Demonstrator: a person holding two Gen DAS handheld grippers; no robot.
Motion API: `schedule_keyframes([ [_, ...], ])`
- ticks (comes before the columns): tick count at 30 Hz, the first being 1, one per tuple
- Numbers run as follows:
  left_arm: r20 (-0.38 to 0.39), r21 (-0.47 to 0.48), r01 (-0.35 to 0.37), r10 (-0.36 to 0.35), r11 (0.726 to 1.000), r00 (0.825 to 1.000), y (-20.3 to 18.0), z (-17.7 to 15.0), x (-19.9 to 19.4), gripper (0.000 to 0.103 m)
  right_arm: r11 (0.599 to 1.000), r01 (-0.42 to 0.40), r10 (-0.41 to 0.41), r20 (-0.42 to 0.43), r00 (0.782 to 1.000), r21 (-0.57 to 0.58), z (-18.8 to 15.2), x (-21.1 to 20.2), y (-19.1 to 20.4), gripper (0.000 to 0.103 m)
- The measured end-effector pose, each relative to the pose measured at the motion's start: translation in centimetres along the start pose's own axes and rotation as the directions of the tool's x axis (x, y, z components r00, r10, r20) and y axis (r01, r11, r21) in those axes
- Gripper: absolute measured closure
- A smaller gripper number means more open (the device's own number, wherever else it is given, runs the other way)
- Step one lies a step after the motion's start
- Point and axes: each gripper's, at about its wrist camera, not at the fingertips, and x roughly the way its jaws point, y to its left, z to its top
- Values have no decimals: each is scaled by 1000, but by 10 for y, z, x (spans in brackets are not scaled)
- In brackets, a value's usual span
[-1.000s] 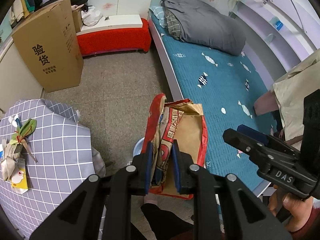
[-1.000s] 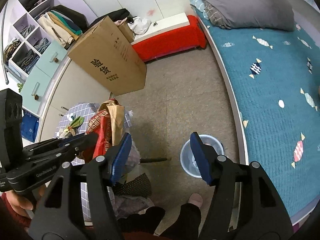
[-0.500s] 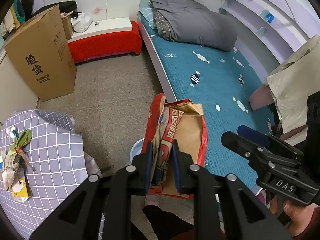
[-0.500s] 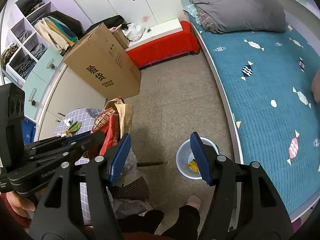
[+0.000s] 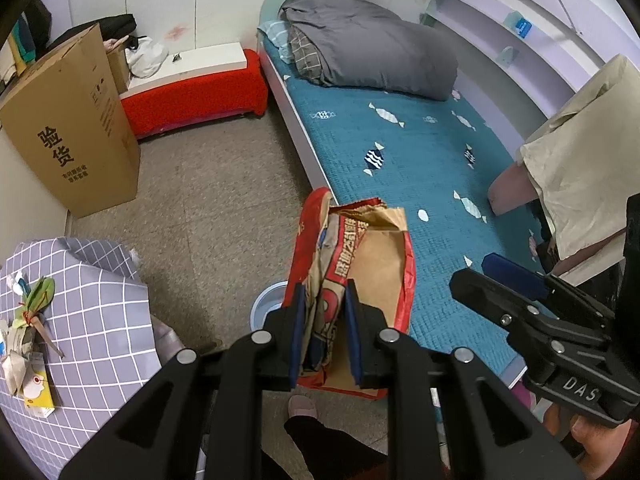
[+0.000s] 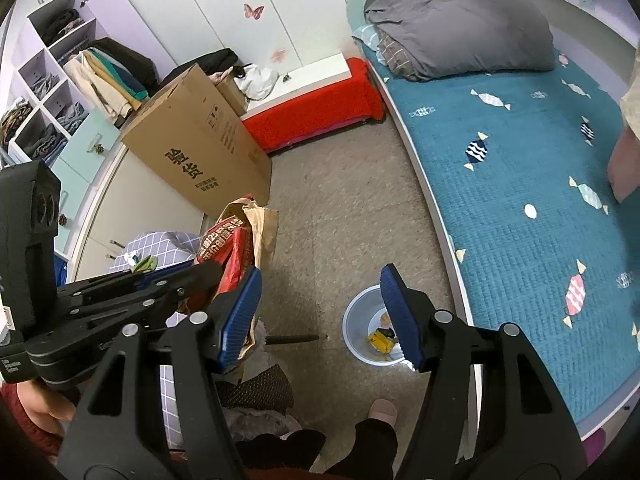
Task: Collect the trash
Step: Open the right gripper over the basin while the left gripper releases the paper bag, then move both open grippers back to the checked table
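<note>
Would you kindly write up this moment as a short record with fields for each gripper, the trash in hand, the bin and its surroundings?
left gripper: shut on the paper bag, held upright in the air
right gripper: open, nothing between its pads
paper bag: crumpled, red and brown, printed lettering
bin: pale blue, on the floor beside the bed; yellow scraps inside
cardboard box: stands against the cabinets
checked cloth: at the left, small items on it

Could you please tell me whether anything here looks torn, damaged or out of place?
Yes. The red-and-brown paper bag clamped in the left gripper is crumpled, with a ragged, torn-open top. On the floor, a thin dark rod lies beside the bin.
</note>
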Motion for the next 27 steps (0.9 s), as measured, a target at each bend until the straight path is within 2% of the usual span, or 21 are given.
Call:
schedule_keyframes([
  [8, 8, 20, 2, -2, 1000, 1000, -11, 6, 2, 84, 1000, 15, -15, 42, 999, 9, 0, -12, -6, 41],
  [11, 29, 17, 4, -4, 1000, 1000, -16, 9, 1, 81, 1000, 23, -24, 60, 998, 10, 0, -17, -8, 38],
  [12, 41, 7, 11, -11, 1000, 999, -16, 10, 0, 70, 1000, 25, -26, 61, 998, 11, 0, -17, -8, 36],
  [13, 46, -4, 14, -14, 1000, 999, -16, 10, 0, 47, 1000, 27, -28, 62, 998, 14, 1, -18, -9, 36],
  [14, 53, -14, 9, -8, 1000, 999, -16, 11, -1, 38, 999, 29, -30, 66, 997, 17, 1, -19, -10, 36],
  [15, 60, -16, 10, -9, 1000, 998, -17, 10, -1, 34, 999, 29, -30, 67, 997, 20, 1, -19, -11, 36],
  [27, 82, -23, -28, 29, 999, 996, -16, 4, -12, 34, 1000, 8, -8, 68, 998, 0, -1, -18, -7, 36],
])
